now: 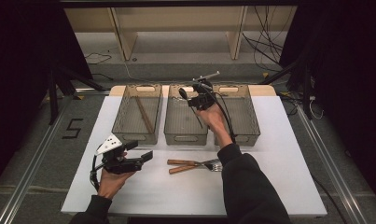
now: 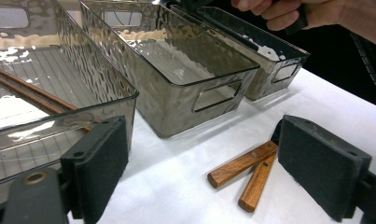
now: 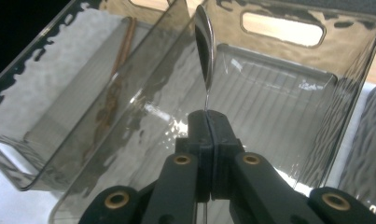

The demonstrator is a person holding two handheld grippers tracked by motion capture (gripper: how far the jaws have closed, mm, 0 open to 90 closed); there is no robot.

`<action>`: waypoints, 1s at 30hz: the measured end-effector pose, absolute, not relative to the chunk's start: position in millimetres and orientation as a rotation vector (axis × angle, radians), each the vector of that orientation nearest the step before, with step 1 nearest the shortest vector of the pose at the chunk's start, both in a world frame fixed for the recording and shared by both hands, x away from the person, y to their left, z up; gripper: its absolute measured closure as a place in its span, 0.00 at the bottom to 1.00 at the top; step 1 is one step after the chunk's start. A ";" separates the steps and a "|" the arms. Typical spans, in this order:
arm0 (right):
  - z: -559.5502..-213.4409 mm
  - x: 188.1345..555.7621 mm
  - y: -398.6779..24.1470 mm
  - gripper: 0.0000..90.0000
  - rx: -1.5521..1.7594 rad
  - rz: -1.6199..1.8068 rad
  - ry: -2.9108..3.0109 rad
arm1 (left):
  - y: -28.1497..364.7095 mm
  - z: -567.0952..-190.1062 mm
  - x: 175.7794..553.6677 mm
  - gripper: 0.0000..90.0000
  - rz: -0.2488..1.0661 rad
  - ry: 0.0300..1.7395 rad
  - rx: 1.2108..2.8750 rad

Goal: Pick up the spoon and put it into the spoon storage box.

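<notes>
My right gripper [image 1: 191,99] hangs over the middle smoky clear bin [image 1: 185,135], shut on the thin handle of a metal spoon [image 1: 182,93]. In the right gripper view the spoon [image 3: 205,42] rises edge-on from the closed jaws of my right gripper [image 3: 208,122], above the bin's ribbed floor [image 3: 269,93]. My left gripper [image 1: 141,150] rests at the table's front left, held in a hand, open with nothing between its pads [image 2: 99,168]. Two wooden-handled utensils [image 1: 195,164] lie crossed on the white table just right of it, with fork tines showing; their handles [image 2: 244,163] lie between the open jaws' line of sight.
Three bins stand in a row at the back of the white table [image 1: 279,154]. The left bin [image 1: 136,133] holds wooden chopsticks [image 1: 143,114]. The right bin [image 1: 251,116] stands behind the right forearm. Dark stands and cables surround the table.
</notes>
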State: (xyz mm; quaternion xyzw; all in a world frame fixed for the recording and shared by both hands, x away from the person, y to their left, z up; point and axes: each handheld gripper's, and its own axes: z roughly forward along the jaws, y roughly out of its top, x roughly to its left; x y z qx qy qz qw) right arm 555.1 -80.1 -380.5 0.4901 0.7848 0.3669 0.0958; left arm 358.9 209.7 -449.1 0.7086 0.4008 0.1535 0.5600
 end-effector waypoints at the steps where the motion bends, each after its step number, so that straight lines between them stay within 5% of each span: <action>1: -382.1 556.1 -79.6 1.00 1.453 1.078 2.327 | 209.6 -449.3 358.9 0.18 0.361 0.944 1.671; 30: -410.1 564.3 -61.5 1.00 1.451 0.920 2.381 | 208.5 -450.1 358.6 0.18 0.362 0.938 1.674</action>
